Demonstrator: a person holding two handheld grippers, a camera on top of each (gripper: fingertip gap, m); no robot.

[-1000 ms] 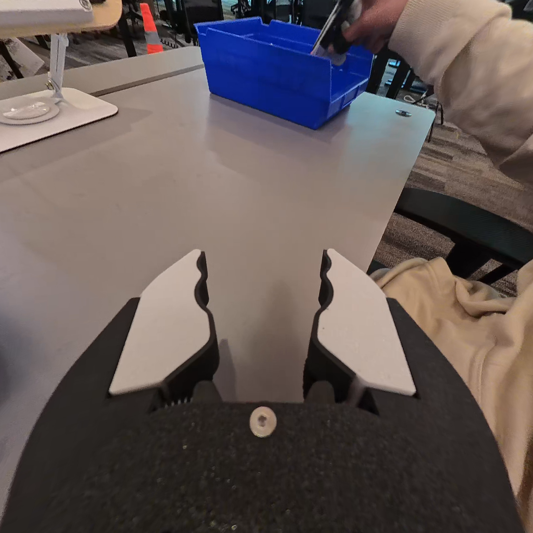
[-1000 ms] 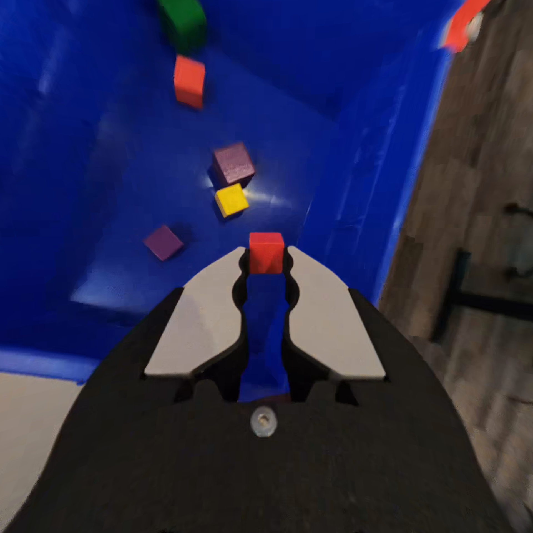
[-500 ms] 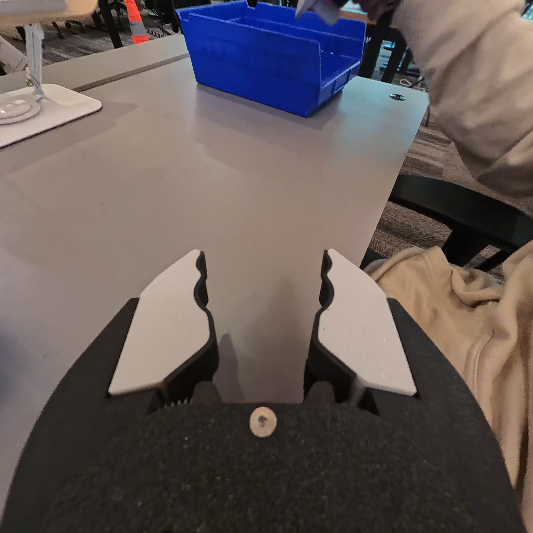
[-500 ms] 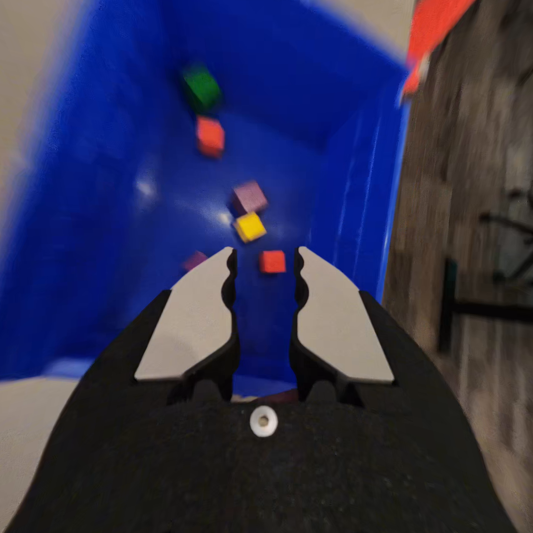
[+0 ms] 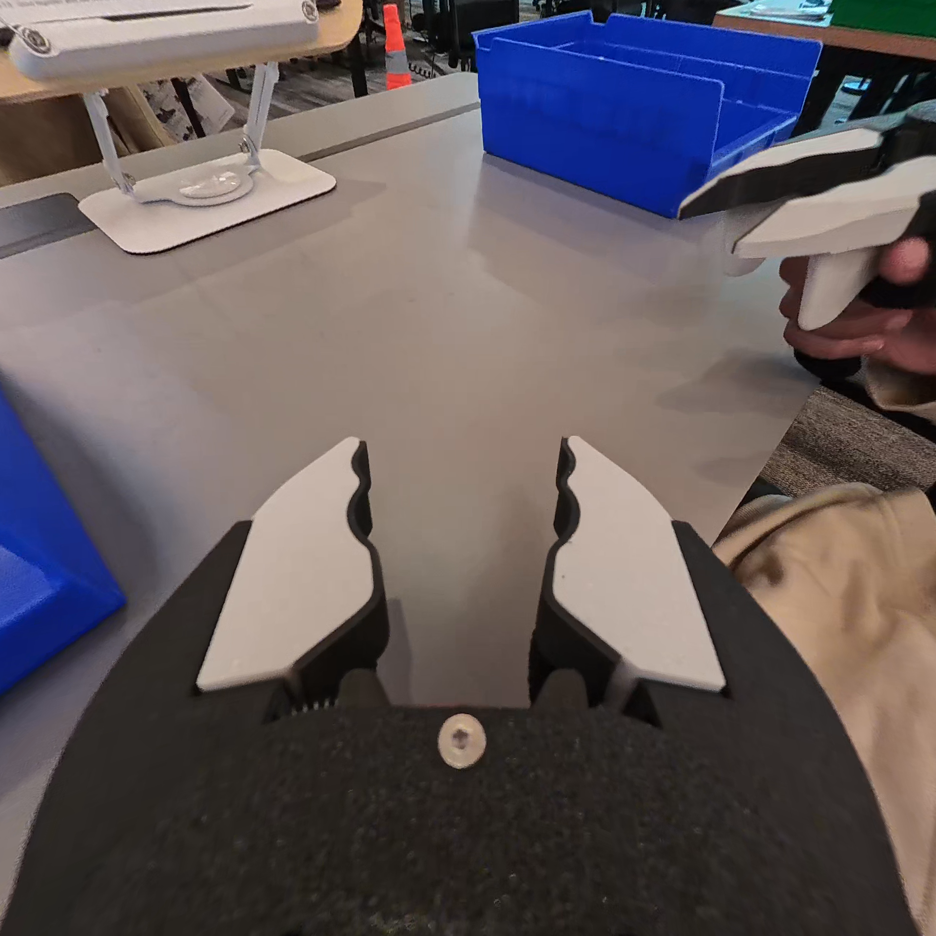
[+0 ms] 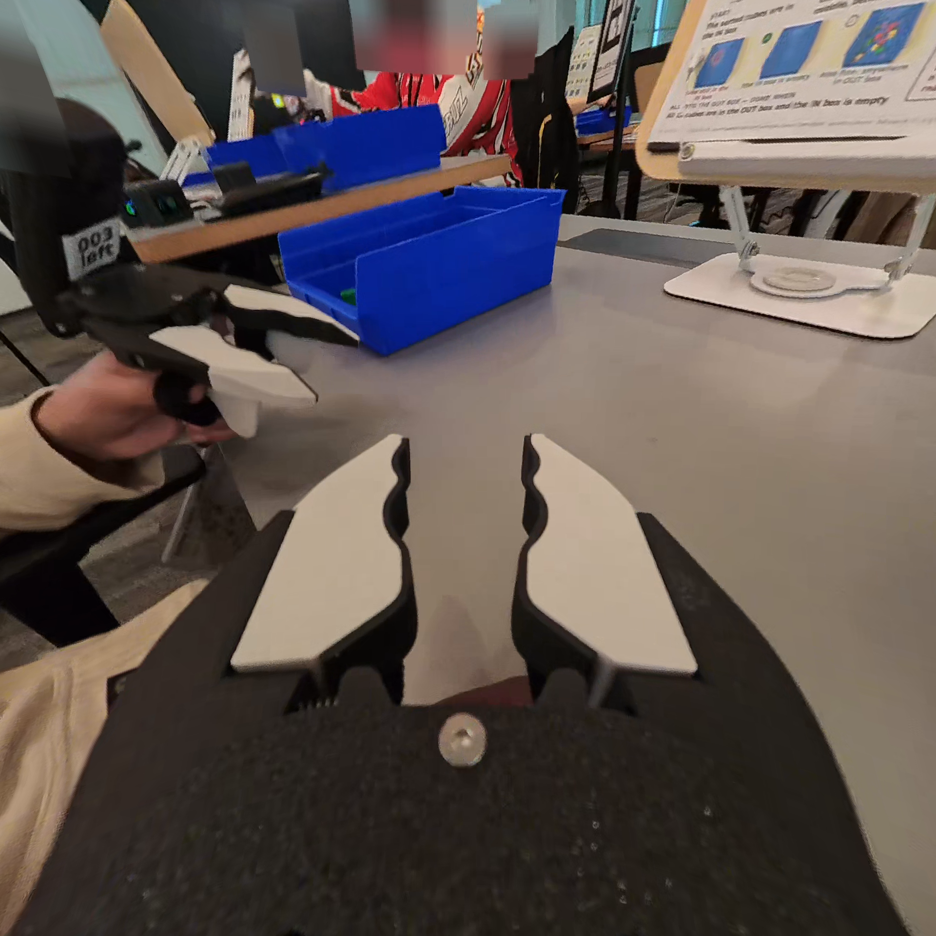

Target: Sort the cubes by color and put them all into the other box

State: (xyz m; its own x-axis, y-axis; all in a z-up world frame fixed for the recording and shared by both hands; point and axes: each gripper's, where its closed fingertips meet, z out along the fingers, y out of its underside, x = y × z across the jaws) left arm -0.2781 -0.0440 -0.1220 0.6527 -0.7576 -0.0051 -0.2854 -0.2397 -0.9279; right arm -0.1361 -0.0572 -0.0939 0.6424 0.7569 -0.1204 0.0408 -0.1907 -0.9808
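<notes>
My left gripper [image 5: 462, 445] is open and empty, low over the grey table [image 5: 430, 314]. A blue box [image 5: 608, 116] stands at the table's far right end; its inside is hidden from here. My right gripper [image 6: 464, 439] is open and empty over the table, and it also shows in the left wrist view [image 5: 709, 230], in front of that box. A second blue box [image 6: 420, 268] holds a green cube [image 6: 348, 295]; other cubes in it are hidden. The left gripper [image 6: 334, 367] shows in front of it, held in a hand.
A blue box corner [image 5: 40, 557] sits at the left edge, close to my left gripper. A white stand [image 5: 202, 197] with an instruction sheet [image 6: 790, 86] stands at the table's back. A black chair [image 6: 76, 532] and a cream sleeve [image 5: 835, 633] lie off the table edge.
My right gripper opened and dropped the red cube into the blue box, then lifted out and swung away over the table. My left gripper stayed open and turned slightly.
</notes>
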